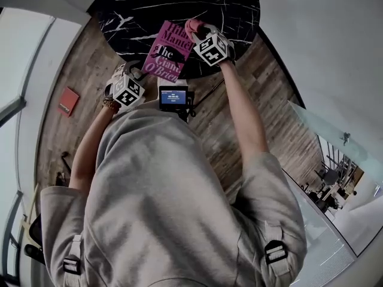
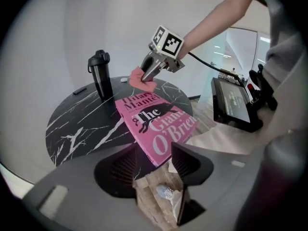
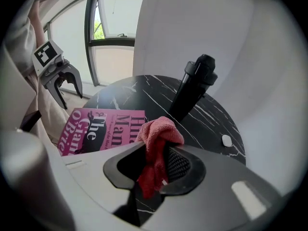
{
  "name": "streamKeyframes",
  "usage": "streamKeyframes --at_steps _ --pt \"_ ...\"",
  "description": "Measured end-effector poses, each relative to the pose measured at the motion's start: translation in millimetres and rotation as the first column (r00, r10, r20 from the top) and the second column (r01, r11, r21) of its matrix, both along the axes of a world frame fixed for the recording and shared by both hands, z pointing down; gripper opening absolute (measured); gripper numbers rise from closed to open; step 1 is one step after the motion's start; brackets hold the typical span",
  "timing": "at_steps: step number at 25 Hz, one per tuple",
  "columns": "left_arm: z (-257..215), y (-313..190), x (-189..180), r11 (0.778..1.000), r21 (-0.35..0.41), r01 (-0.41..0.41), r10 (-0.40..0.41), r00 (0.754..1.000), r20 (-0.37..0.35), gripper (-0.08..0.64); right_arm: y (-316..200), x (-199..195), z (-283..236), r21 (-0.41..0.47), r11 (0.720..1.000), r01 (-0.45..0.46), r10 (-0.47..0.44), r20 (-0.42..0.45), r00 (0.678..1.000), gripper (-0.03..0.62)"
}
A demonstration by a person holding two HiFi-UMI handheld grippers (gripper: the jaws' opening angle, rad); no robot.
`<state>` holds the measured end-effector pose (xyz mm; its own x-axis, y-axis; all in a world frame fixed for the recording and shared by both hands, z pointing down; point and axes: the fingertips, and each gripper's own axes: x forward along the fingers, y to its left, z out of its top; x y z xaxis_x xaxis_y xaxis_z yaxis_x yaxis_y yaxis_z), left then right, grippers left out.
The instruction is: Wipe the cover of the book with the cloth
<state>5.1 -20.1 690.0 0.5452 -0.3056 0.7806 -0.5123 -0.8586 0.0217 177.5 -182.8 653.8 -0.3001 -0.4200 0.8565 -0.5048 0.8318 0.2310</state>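
Observation:
A pink book (image 1: 169, 51) lies face up on the round black marble table (image 1: 179, 5), with its near corner over the table's edge. My right gripper (image 3: 156, 158) is shut on a bunched red cloth (image 3: 159, 136) and hovers over the book's (image 3: 96, 129) far end. In the left gripper view the cloth (image 2: 142, 81) hangs just above the book's (image 2: 156, 124) top edge. My left gripper (image 2: 154, 170) is open with nothing between its jaws, just short of the book's near corner. In the right gripper view the left gripper (image 3: 65, 85) shows its jaws spread.
A black flask (image 2: 100, 73) stands upright at the table's far side. A small white thing (image 3: 226, 140) lies near the table's edge. A screen device (image 2: 233, 102) hangs at the person's chest. A red book (image 1: 68, 101) lies on the wooden floor at left.

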Motion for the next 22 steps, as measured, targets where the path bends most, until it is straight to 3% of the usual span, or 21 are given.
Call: streamKeyframes --at_steps 10,16,22 --pt "25.4 12.4 1.2 0.998 -0.051 -0.042 0.045 0.997 0.068 0.230 7.1 4.3 41.4 -0.076 0.997 -0.013 0.011 -0.016 1.000 0.114" --pt "26.5 9.3 8.0 0.997 -0.036 -0.073 0.076 0.994 0.084 0.229 6.1 7.6 47.1 -0.077 0.990 -0.117 0.121 0.052 0.991 0.109" --pt "29.9 10.0 12.9 0.993 -0.039 -0.109 0.112 0.989 0.093 0.232 7.2 7.5 47.1 -0.069 0.980 -0.184 0.188 0.057 0.980 0.104"
